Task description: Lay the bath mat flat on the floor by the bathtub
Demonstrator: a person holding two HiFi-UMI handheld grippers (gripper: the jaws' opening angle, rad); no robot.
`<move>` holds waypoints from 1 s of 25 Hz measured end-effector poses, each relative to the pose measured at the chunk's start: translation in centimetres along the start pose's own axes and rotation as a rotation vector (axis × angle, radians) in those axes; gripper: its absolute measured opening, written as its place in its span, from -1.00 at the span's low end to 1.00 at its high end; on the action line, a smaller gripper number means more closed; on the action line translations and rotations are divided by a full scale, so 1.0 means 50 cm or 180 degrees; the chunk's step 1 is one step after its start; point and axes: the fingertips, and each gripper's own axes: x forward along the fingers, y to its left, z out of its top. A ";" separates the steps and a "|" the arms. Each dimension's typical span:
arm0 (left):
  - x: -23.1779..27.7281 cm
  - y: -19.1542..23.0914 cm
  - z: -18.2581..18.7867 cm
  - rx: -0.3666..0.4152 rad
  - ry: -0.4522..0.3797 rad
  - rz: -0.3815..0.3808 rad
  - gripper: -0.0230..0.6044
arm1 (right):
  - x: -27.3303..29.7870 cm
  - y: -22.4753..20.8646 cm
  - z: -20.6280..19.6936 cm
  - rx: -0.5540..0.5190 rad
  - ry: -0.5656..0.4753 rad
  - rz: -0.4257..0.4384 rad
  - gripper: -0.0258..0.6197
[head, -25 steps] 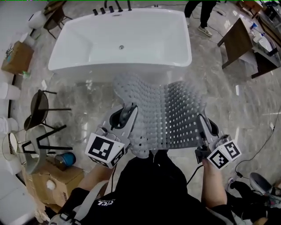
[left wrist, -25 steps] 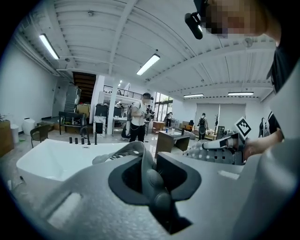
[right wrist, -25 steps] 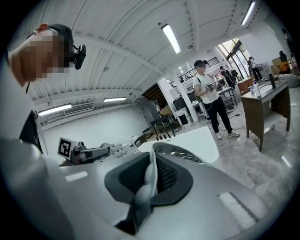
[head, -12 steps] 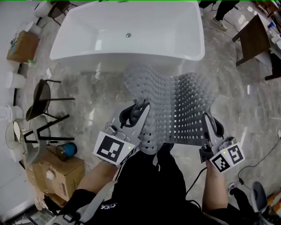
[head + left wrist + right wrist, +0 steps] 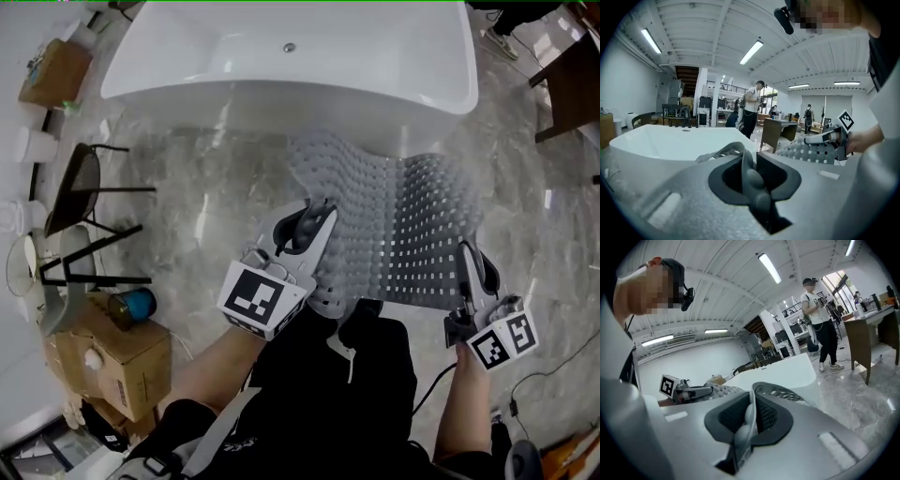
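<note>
Well, left hand-held gripper [image 5: 317, 217] and right hand-held gripper [image 5: 466, 258] each pinch the bath mat [image 5: 398, 211] by its near edge — forearms [image 5: 214, 364] reaching forward, mat draped toward the bathtub [image 5: 281, 66]; shirt print [image 5: 234, 437] too blurry to read.

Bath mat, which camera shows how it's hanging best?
The head view: nearly the whole bath mat shows, stretching from the left hand-held gripper and right hand-held gripper toward the bathtub. Each gripper view shows only the clamped edge and a strip of mat.
</note>
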 end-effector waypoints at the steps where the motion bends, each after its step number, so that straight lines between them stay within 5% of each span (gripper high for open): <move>1: 0.010 0.006 -0.025 0.0002 -0.0002 -0.0005 -0.74 | 0.011 -0.011 -0.019 0.0014 -0.0005 0.0014 -0.86; 25: 0.297 0.167 -0.555 0.0164 0.0137 -0.0159 -0.75 | 0.254 -0.368 -0.471 -0.0092 0.0066 -0.0045 -0.85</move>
